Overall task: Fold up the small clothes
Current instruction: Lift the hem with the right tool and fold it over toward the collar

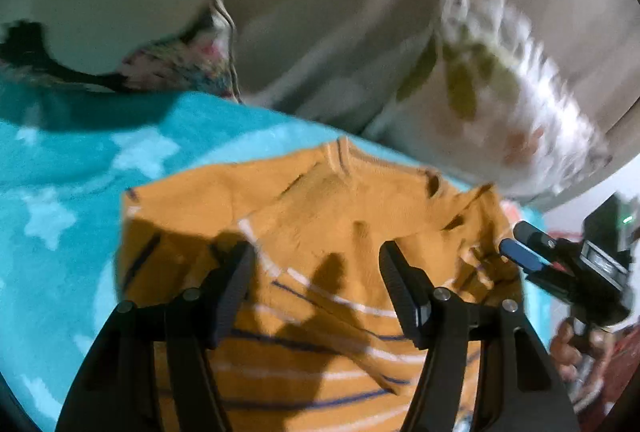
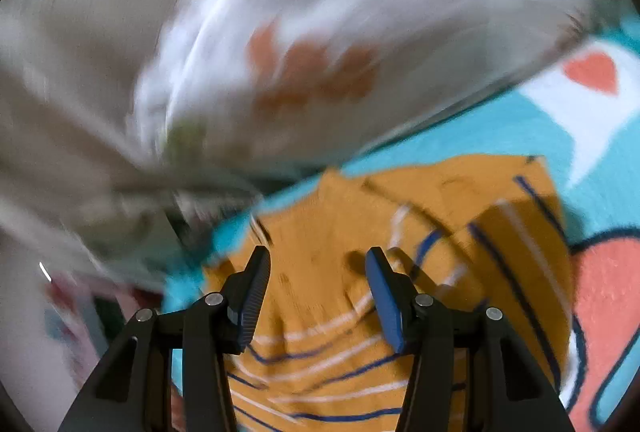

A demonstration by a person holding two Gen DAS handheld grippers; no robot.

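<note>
A small mustard-orange sweater with white and navy stripes lies on a turquoise blanket, its neckline at the far side. My left gripper hovers over its middle, open, with nothing between the fingers. At the sweater's right edge the right gripper comes into the left wrist view, a hand holding it. In the right wrist view the right gripper is open above the sweater, whose sleeve is folded over the body. Nothing sits between its fingers.
A white cushion with leaf and flower prints lies beyond the sweater against beige fabric; it is blurred in the right wrist view as the cushion. A floral pillow sits at the far left. The blanket shows pink and white shapes.
</note>
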